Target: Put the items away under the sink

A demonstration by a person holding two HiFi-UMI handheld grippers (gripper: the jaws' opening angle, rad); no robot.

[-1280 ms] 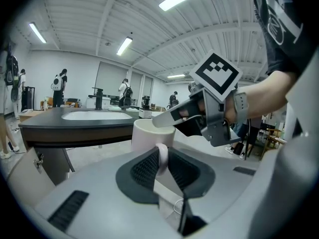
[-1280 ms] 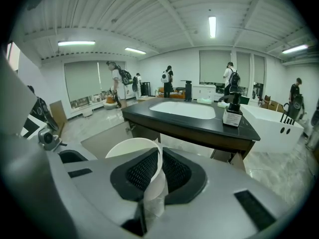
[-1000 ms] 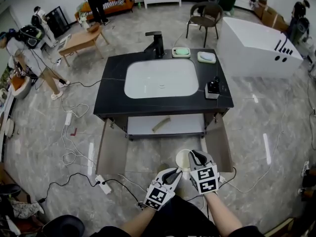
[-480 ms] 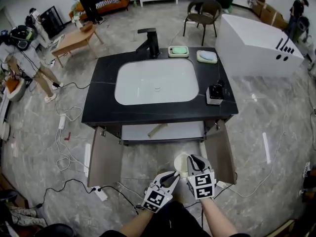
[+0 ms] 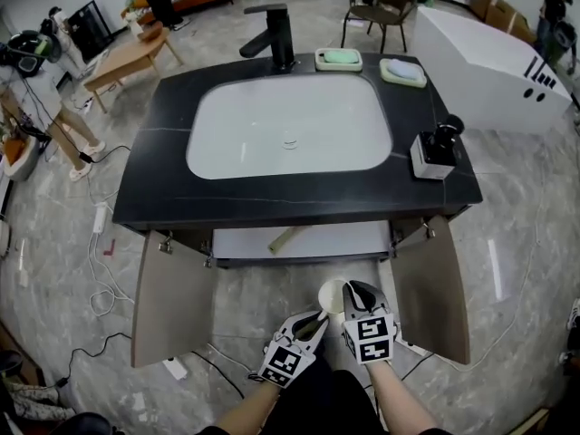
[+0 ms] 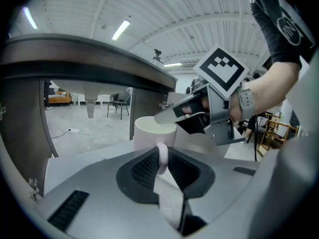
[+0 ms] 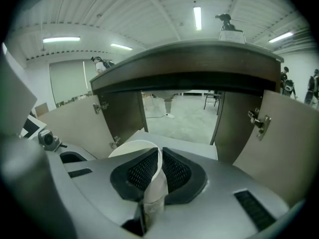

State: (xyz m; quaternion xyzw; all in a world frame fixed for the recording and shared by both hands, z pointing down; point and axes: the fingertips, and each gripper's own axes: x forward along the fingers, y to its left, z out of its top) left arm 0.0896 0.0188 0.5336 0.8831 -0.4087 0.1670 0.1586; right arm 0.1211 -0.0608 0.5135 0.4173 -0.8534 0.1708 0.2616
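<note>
A white cup (image 5: 333, 294) hangs between both grippers, in front of the open cabinet (image 5: 299, 241) under the sink. My left gripper (image 5: 317, 319) is shut on the cup's handle (image 6: 162, 157); the cup's round body (image 6: 153, 131) shows just past the jaws. My right gripper (image 5: 355, 291) is shut on the cup's thin rim (image 7: 158, 169), and the rim's curve (image 7: 130, 150) shows to the left of its jaws. The left gripper view also shows the right gripper (image 6: 199, 117) over the cup. Ahead in the right gripper view, the cabinet stands open between its two doors.
The black vanity top (image 5: 163, 198) carries a white basin, a black faucet (image 5: 272, 30), two soap dishes (image 5: 338, 59) and a small black-and-white item (image 5: 435, 149). Cabinet doors (image 5: 172, 297) (image 5: 430, 284) swing out on both sides. A beige item (image 5: 288, 237) lies on the shelf. Cables (image 5: 98, 270) trail at the left.
Both grippers have sunk with the cup, keeping their grip. The vanity now looms larger and nearer in the head view, and its doors spread wider across the picture.
</note>
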